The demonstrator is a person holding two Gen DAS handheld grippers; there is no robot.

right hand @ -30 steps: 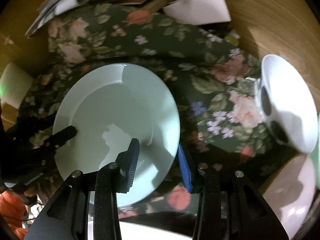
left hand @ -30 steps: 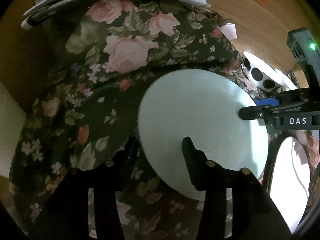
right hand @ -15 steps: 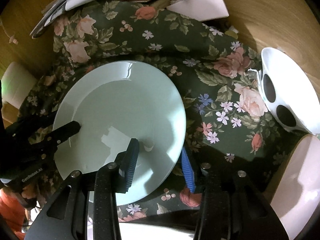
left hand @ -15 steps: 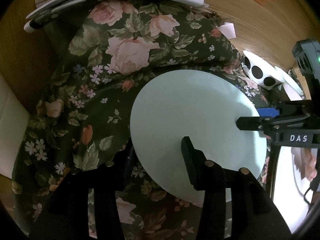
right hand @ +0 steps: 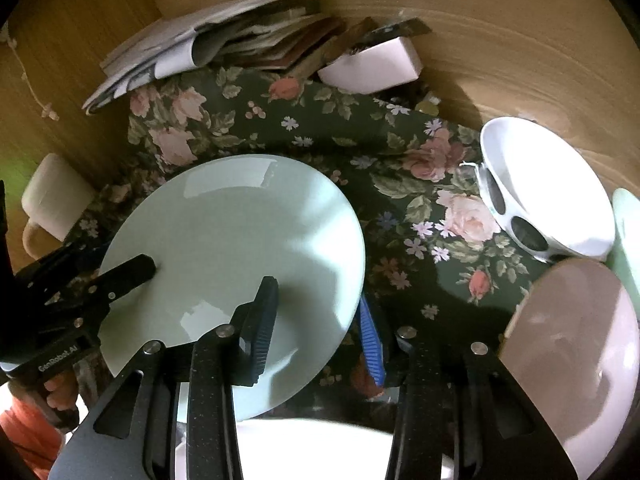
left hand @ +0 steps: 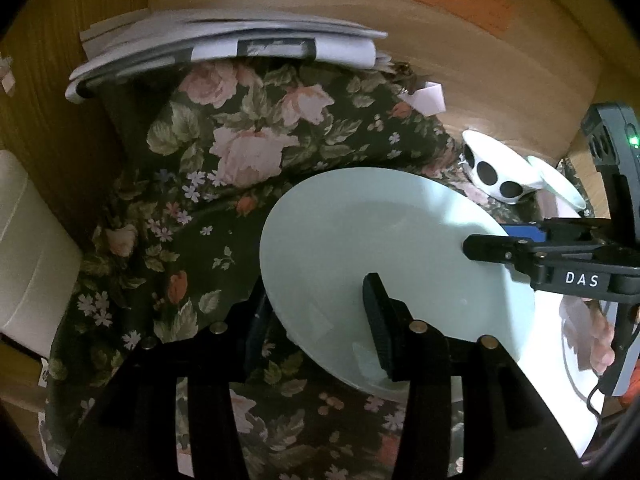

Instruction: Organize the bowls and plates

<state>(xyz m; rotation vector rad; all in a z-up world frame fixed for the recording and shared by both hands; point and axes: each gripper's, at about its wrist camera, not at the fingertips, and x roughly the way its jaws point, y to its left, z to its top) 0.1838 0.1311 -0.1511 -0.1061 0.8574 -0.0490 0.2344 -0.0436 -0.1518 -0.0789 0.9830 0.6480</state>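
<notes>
A stack of papers [right hand: 168, 52] lies at the far left of the floral cloth [right hand: 400, 168], a white box [right hand: 372, 64] beside it. The pale green plate [right hand: 240, 240] is in the middle, with the left hand-held gripper [left hand: 316, 320] closed on its left rim and the right hand-held gripper [right hand: 320, 320] straddling its near right rim, jaws partly open. Farther right stands a spotted white bowl [right hand: 548, 188], near a brown-centred plate [right hand: 580, 344].
</notes>
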